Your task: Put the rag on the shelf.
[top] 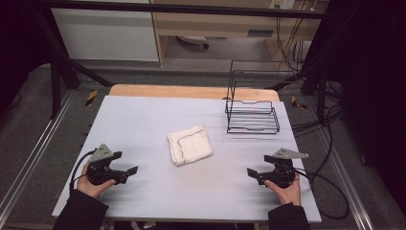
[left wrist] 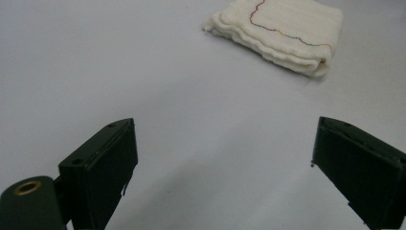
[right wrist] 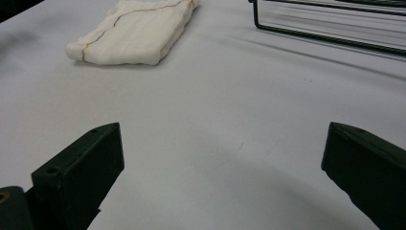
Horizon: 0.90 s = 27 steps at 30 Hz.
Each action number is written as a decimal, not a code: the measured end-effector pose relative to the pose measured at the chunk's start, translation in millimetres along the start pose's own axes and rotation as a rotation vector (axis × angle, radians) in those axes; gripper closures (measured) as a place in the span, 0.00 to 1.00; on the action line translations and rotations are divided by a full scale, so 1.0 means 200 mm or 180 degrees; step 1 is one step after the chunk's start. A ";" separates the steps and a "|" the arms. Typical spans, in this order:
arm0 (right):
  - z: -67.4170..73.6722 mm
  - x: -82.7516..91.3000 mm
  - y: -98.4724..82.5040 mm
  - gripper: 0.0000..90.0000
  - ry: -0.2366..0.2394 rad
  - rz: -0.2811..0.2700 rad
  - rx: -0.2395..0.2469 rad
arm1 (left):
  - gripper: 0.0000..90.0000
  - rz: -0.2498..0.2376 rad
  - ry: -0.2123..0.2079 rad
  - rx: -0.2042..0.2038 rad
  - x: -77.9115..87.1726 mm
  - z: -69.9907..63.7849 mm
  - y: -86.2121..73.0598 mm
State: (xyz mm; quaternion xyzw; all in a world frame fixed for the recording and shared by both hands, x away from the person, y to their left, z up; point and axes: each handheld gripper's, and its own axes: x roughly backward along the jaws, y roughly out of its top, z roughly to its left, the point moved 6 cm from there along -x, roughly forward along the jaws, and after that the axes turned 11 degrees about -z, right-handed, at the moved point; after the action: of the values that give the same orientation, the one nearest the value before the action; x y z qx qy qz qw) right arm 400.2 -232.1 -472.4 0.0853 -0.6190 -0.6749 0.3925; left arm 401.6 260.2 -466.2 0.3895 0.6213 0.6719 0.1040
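A folded cream cloth [top: 189, 144] with a thin coloured stitch line lies near the middle of the pale grey table [top: 143, 115]. My left gripper [top: 130, 173] rests low at the front left, held by a hand, jaws wide open and bare. The cloth [left wrist: 280, 33] lies ahead and to the right of it. At the front right my right gripper [top: 253, 174] is open as well, with nothing between its jaws. From there the cloth [right wrist: 134, 32] sits ahead to the left.
A black wire rack [top: 252, 108] stands at the back right of the table; its base bars [right wrist: 330, 36] cross the top of the right gripper view. Cables [top: 330, 187] trail off the table's right side. A wooden board edge [top: 191, 91] lies behind the table.
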 end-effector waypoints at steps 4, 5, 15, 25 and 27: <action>0.00 0.00 0.00 0.01 -0.0009 0.0003 0.0005 | 0.09 0.0028 0.0002 -0.0003 0.00 -0.01 0.00; 0.00 0.00 0.00 0.01 -0.0013 -0.0002 0.0002 | 0.09 0.0047 -0.0001 -0.0014 0.00 -0.01 -0.01; 0.00 -0.01 -0.01 0.01 -0.0047 0.0050 0.0028 | 0.09 0.0087 0.0008 -0.0037 -0.03 -0.05 0.00; 0.01 -0.02 0.00 0.01 -0.0076 0.0043 0.0038 | 0.11 0.0143 -0.0042 -0.0059 -0.10 -0.15 0.04; 0.01 -0.02 0.00 0.01 -0.0078 0.0044 0.0047 | 0.12 0.0161 -0.0043 -0.0079 -0.12 -0.18 0.05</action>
State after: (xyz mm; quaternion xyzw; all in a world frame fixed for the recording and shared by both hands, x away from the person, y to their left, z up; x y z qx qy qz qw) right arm 401.5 -228.3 -473.7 0.0757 -0.6293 -0.6686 0.3889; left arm 397.9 216.2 -463.3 0.4083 0.6021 0.6793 0.0961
